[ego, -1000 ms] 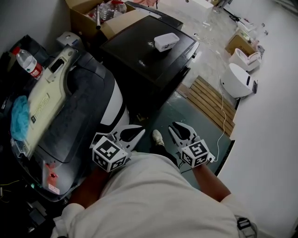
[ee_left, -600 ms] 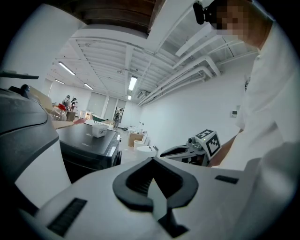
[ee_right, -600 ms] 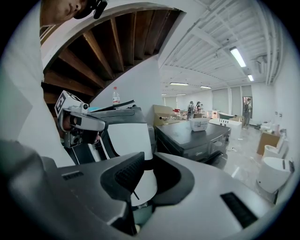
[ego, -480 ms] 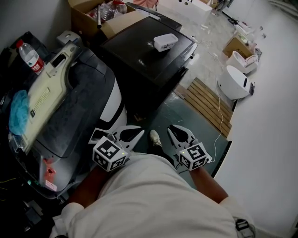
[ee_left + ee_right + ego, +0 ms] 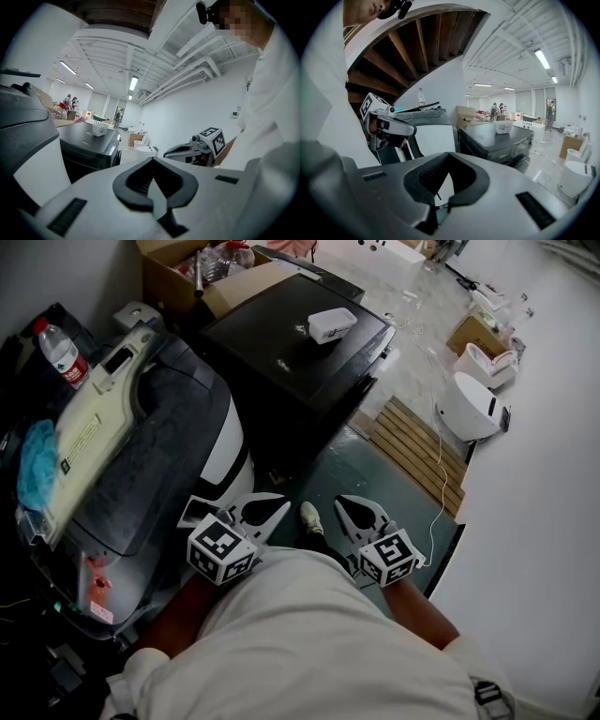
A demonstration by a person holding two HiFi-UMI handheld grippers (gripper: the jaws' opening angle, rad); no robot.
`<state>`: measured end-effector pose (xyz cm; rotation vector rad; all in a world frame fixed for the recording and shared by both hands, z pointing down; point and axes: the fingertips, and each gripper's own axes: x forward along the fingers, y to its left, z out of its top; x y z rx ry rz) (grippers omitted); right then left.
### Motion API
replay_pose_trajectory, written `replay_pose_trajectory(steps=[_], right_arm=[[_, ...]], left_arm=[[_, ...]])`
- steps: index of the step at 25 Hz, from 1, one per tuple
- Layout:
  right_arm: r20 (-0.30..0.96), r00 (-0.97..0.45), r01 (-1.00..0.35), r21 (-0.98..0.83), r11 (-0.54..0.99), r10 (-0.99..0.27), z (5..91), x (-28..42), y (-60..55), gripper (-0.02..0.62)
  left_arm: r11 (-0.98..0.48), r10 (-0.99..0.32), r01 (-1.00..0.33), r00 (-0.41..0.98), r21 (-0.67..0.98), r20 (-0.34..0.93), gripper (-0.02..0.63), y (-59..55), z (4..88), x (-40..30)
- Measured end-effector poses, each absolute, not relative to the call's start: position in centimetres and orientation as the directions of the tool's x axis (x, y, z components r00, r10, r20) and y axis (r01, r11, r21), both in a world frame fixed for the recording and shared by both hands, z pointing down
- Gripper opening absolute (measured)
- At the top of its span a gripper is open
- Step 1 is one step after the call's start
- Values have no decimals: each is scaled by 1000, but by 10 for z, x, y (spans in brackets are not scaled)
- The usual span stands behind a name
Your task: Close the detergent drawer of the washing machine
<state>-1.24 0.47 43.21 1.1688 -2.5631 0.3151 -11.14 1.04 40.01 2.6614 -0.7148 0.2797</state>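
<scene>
The grey-topped machine (image 5: 159, 465) with a white front fills the left, and a black washing machine (image 5: 281, 343) stands beyond its far right corner. Both are seen from above, so neither front panel shows plainly. I cannot tell where the detergent drawer sits or whether it is out or pushed home. A cream panel (image 5: 89, 427) lies along the left edge of the grey top, and a small white box (image 5: 333, 324) rests near the far edge of the black top. A water bottle (image 5: 58, 351) stands by the grey machine's far left corner. The left gripper (image 5: 279, 507) and right gripper (image 5: 343, 504) are held close to the person's body over the dark floor (image 5: 375, 474), clear of both machines. The left claw is closed on nothing. The right claw's jaws have just been closing and now meet, also empty. This fits either a drawer already shut or one not yet reached. If it stands out, closed tips suit a square push on the middle of its face, straight along its slide.
</scene>
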Motion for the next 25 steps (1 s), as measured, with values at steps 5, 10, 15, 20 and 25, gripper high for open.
replay_pose_trajectory(steps=[5,10,15,20,25], right_arm=[[357,-623,-761,-72,645,-696,430,-13,5,5],[358,-629,-756,-74,650,-690,430,-14,7,5],[364,-629,-754,-70,653,-687,431,-15,7,5],[363,-631,-750,-62,658,-686,431,-16,4,5],[363,-633,-748,-61,660,-684,431,-16,0,5]], left_arm=[[-806,-438,-512,853,298,283,-3,11,402,-110],[-808,-431,-507,856,300,286,-3,11,403,-108],[-806,-429,-508,855,305,291,-3,9,405,-109],[-806,-424,-504,857,309,293,-3,7,407,-108],[-806,-422,-504,857,311,296,-3,3,408,-108]])
